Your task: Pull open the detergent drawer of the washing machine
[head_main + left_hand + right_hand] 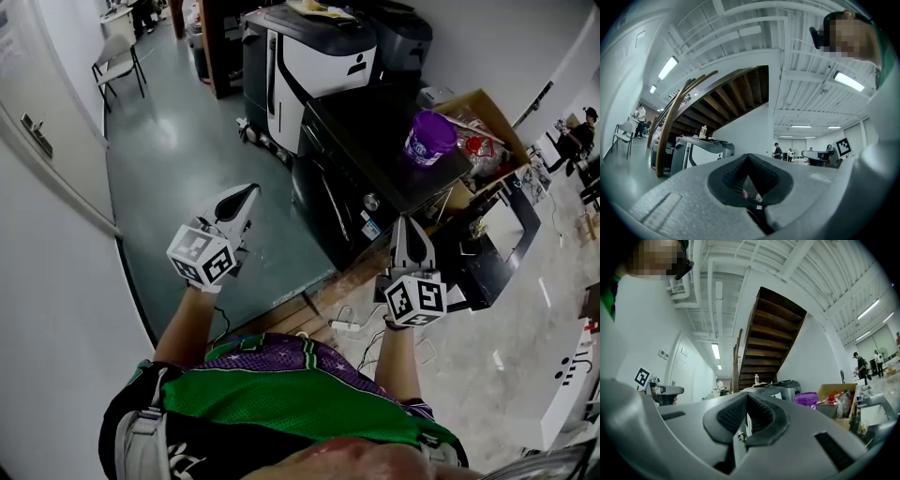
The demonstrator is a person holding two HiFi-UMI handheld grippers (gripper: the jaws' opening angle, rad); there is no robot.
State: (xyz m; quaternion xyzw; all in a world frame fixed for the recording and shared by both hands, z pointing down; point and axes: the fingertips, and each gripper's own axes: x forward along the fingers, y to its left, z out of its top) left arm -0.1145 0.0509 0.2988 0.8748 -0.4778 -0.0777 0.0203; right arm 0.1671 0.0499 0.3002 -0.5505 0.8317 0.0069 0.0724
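Observation:
The dark washing machine [349, 164] stands ahead of me in the head view, with a round knob [372, 202] on its front panel. I cannot make out its detergent drawer in the dim front. My right gripper [410, 225] hangs just short of the machine's near corner, shut and empty. My left gripper [249, 191] is over the bare floor to the left of the machine, also shut with nothing in it. In each gripper view the jaws meet at the tips, on the left gripper [748, 157] and on the right gripper [747, 396]. Neither touches the machine.
A purple tub [430, 138] stands on the machine's top, with an open cardboard box [483, 117] of clutter behind it. White and black machines [314, 56] stand farther back. A wooden platform [314, 300] with cables lies at the machine's foot. A chair [117, 61] is far left.

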